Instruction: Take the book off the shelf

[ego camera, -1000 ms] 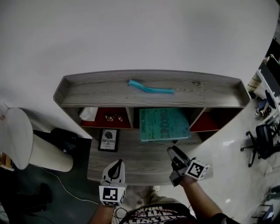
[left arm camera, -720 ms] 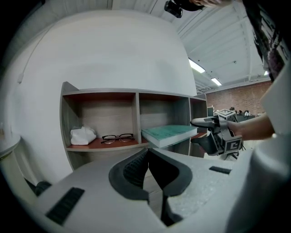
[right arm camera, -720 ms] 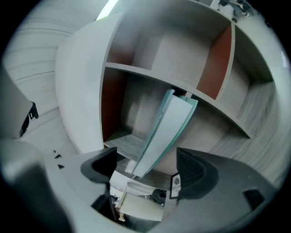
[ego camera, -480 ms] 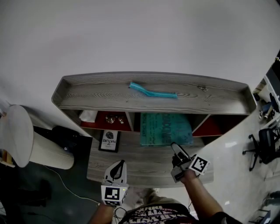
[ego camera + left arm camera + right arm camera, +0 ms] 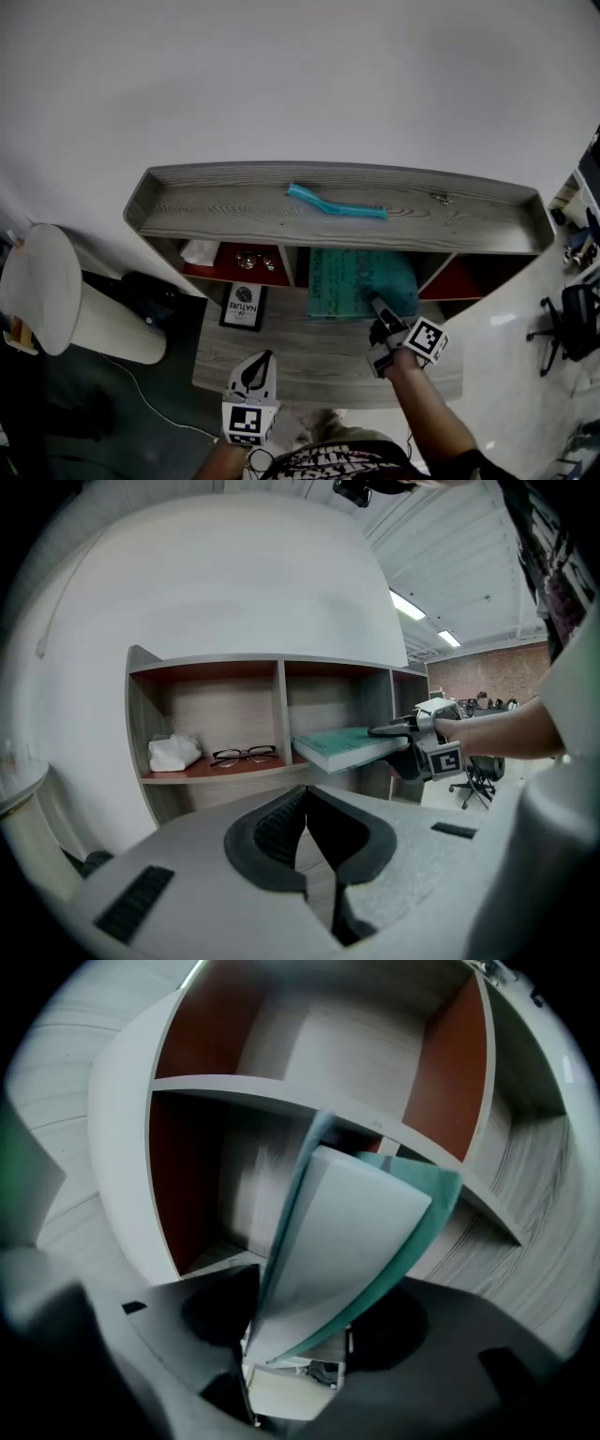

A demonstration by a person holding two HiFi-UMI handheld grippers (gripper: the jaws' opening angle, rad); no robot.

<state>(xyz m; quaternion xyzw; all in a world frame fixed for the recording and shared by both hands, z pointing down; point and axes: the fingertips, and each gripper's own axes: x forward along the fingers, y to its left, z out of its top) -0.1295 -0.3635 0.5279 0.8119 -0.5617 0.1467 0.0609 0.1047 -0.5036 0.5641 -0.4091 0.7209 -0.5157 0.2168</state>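
right, the book point(image 5: 361, 281) lies flat in the middle compartment of the shelf point(image 5: 234, 211), its near part jutting past the front edge of that compartment, over the lower ledge. my right claw point(image 5: 378, 309) reaches in from the front and its jaws are closing on the book's near edge. from the left gripper view one jaw lies on the top cover and the other sits under the bottom one. in the right gripper view the teal covers and pale page block point(image 5: 347, 1241) fill the gap, and both pads look to be touching it, so i read it as grasping the book.

my left claw point(image 5: 255, 367) hangs off the front edge of the lower ledge, towards its left end, well apart from the book. its jaws meet at the tips with nothing between them, so it is clenched and empty.

in the left compartment, glasses point(image 5: 246, 755) lie beside a crumpled white tissue point(image 5: 173, 752). a teal strip point(image 5: 336, 203) lies mid-way along the top board. a small card point(image 5: 244, 306) lies near the ledge's left end.
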